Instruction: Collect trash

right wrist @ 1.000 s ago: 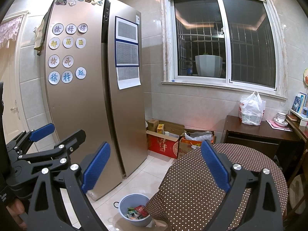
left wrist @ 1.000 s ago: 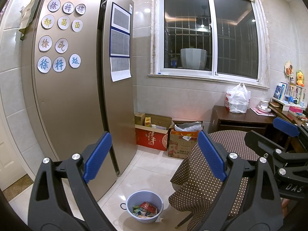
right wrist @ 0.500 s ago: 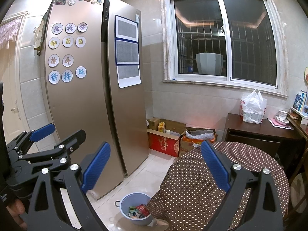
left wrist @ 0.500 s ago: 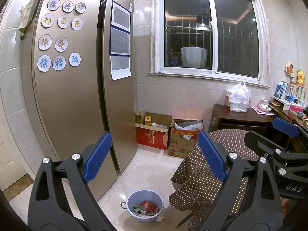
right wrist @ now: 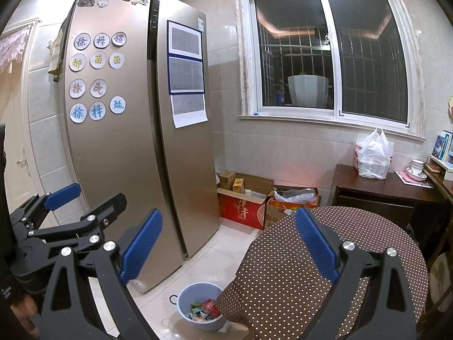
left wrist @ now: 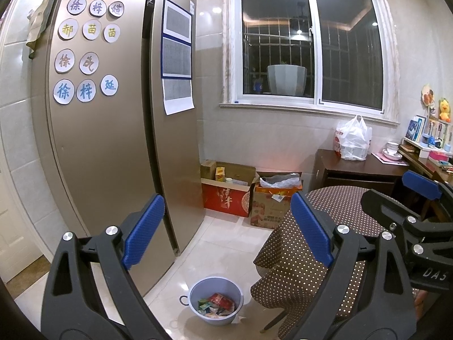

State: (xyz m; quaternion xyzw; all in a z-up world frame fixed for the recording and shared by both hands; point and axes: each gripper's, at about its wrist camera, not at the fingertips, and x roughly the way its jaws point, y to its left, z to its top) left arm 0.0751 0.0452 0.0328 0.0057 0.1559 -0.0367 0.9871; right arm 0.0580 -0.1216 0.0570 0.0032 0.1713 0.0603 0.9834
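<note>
Both claws are up in the air with nothing in them. The left claw (left wrist: 226,232) is spread wide and so is the right claw (right wrist: 229,249). The trash (left wrist: 216,304) is a pile of colorful wrappers sitting in a small blue-grey bin (left wrist: 198,291) on the tiled floor, down low between the big fridge (left wrist: 107,141) on the left and the polka-dot table (left wrist: 325,226) on the right.

Brown white-dotted tablecloth (left wrist: 317,257), pale blue bucket (left wrist: 216,300), bronze fridge (left wrist: 113,141), red box (left wrist: 226,198).
</note>
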